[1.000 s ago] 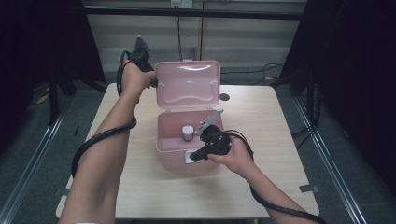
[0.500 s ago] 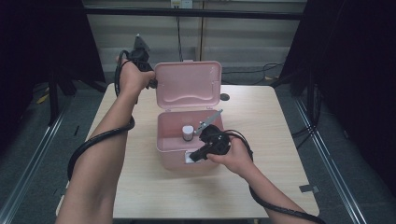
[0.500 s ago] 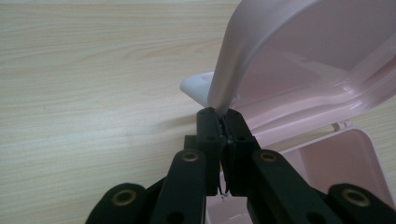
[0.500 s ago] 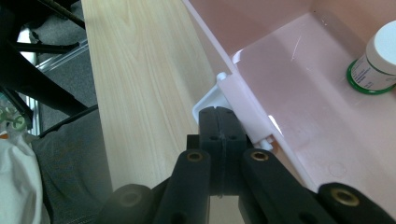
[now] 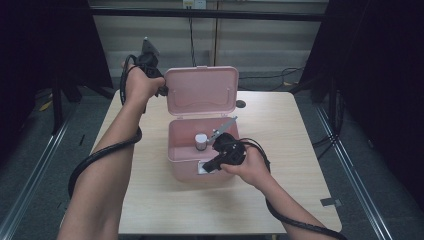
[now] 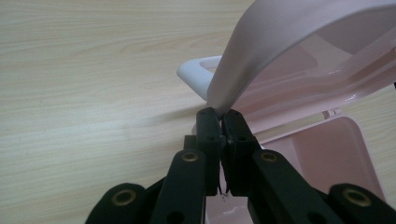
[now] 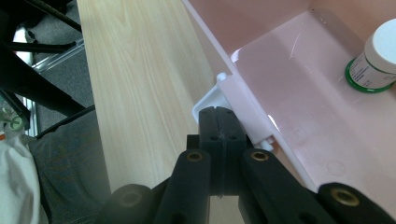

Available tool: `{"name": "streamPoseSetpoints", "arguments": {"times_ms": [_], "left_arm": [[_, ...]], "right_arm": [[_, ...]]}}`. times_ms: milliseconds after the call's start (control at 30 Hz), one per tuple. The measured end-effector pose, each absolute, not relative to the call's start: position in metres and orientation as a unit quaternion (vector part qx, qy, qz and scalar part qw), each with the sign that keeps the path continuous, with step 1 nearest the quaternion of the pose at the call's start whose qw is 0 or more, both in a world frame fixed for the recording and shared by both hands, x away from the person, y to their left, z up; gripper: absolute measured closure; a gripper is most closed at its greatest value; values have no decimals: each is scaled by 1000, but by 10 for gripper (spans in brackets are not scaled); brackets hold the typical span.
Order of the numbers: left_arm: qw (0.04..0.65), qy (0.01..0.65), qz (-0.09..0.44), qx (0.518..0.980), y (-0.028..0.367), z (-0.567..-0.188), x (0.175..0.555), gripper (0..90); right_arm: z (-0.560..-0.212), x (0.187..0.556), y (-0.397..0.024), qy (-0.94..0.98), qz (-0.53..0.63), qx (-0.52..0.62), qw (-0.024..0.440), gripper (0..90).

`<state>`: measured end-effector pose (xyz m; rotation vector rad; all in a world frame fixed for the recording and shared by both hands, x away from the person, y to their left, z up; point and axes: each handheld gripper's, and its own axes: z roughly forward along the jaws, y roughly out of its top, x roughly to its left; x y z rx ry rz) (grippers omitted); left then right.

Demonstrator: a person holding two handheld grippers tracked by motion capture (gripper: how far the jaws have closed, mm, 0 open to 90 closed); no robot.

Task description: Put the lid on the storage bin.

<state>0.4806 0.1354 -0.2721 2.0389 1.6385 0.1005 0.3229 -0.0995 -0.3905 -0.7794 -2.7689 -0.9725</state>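
The pink plastic storage box (image 5: 200, 155) sits mid-tabletop (image 5: 280, 200) with its hinged lid (image 5: 201, 91) standing upright, a small white-capped bottle (image 5: 201, 141) inside. The left claw (image 6: 219, 116) is clenched on the lid's thin edge beside the white carry handle (image 6: 198, 77), while the right claw (image 7: 218, 119) is pressed shut against the white front latch (image 7: 233, 100), steadying the base. The box looks light, stiff and smooth, so it would likely slide or tip if pulled hard; the lid rim and latch tab seem the best holds.

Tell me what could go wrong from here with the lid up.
The left hand-held gripper pinches only the pink lid's thin edge; a slip could drop it onto the small white-capped bottle. The right hand-held gripper is shut at the white latch; pulling could tip the pink box.
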Motion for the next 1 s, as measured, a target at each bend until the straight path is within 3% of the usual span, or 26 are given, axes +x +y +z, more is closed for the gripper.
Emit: {"name": "streamPoseSetpoints", "arguments": {"times_ms": [300, 400, 467, 533, 1000], "left_arm": [[261, 605, 29, 752, 137, -270, 472, 869], [281, 607, -28, 743, 136, -271, 470, 900], [247, 595, 27, 764, 129, -267, 468, 900], [257, 594, 5, 762, 125, -267, 467, 900], [230, 613, 20, 755, 144, -285, 471, 900]], "right_arm": [[-391, 323, -99, -910, -321, -257, 48, 900], [-390, 323, -97, -910, -320, -261, 45, 900], [-390, 324, -97, -910, -321, -259, 45, 900], [-390, 325, -97, -909, -321, -260, 46, 900], [-391, 324, -97, -909, -322, -261, 48, 900]]}}
